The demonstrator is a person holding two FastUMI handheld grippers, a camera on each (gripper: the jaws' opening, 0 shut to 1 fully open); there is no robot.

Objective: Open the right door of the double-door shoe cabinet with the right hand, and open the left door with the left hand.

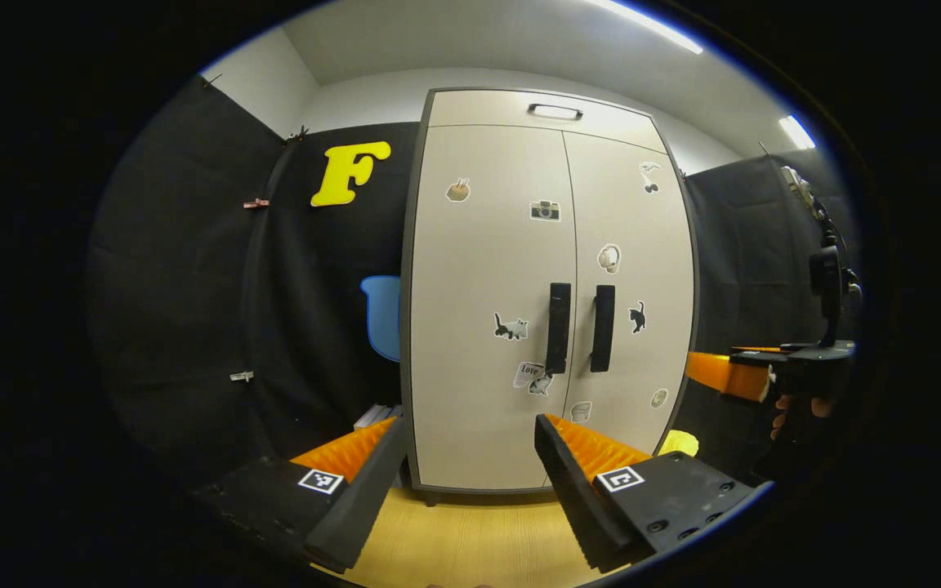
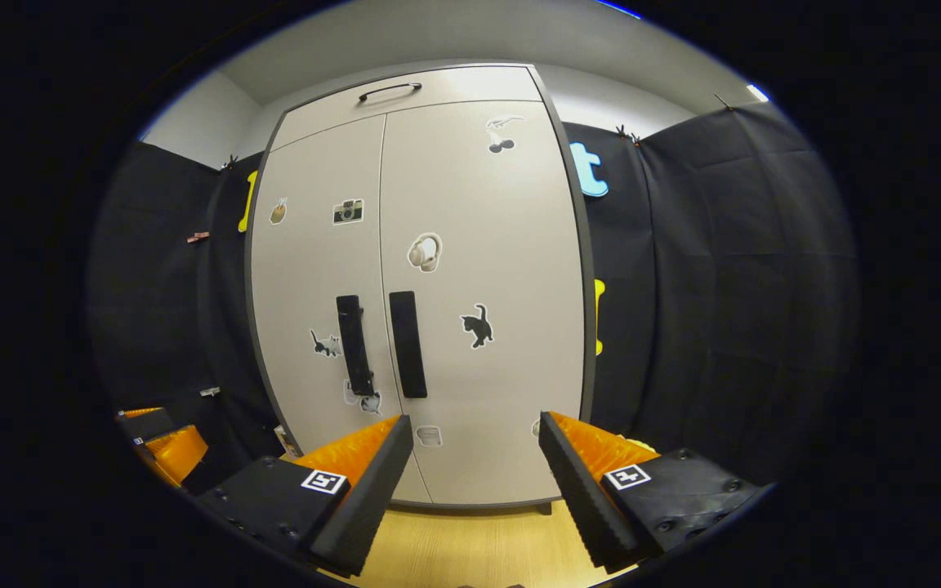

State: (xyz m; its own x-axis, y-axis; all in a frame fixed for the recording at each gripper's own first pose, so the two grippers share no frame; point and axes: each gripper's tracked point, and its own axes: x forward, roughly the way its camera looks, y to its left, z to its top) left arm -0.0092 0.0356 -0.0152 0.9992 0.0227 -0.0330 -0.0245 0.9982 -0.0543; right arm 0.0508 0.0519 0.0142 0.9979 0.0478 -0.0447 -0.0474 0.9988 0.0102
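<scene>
While shut, door handles (image 1: 578, 328) stand vertical.

We look from the left gripper view straight at the shoe cabinet (image 1: 548, 294), standing back from it. Our right gripper view faces it from farther right, similarly near. Both views share the closed doors and wooden floor (image 2: 470, 543).

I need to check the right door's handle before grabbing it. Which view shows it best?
The right gripper view: the right door handle stands large, facing the camera, above the open right gripper. The left gripper view shows it smaller, off-centre.
</scene>
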